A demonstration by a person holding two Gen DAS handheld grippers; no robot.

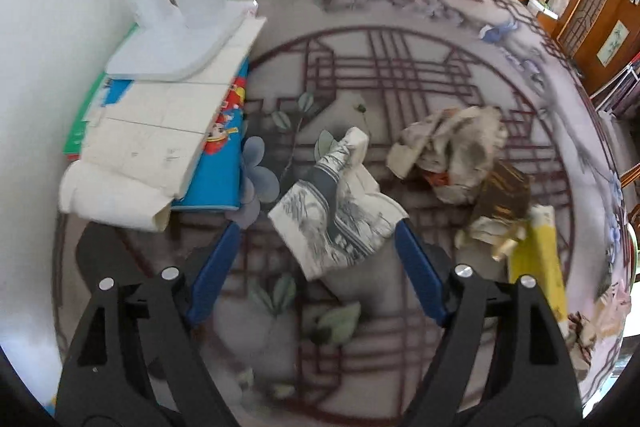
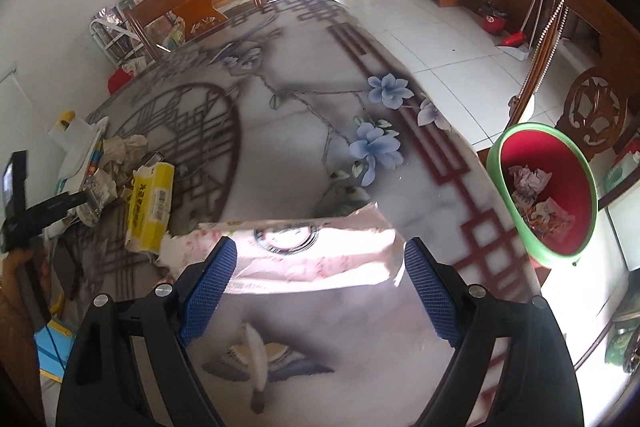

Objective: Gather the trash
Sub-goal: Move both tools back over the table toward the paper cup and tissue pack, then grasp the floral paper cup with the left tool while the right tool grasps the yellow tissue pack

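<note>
The left gripper point(image 1: 316, 239) hangs over the patterned table point(image 1: 400, 67) with its blue pads spread wide. A crumpled grey-and-white printed wrapper point(image 1: 340, 211) lies on the table between and just beyond the fingertips, and neither pad presses on it. To its right sit a heap of crumpled paper point(image 1: 456, 151) and, nearer the right edge, a yellow tissue pack point(image 1: 538, 251). To the left, white sheets point(image 1: 156, 131) lie stacked on a blue picture book point(image 1: 218, 171) against the wall.

The right gripper point(image 2: 320, 267) is likewise spread, empty, above a flattened pink flowered package point(image 2: 312, 247) lying across the gap. Right of the table's edge stands a red bin with a green rim point(image 2: 520, 223), crumpled scraps point(image 2: 532, 195) inside.
</note>
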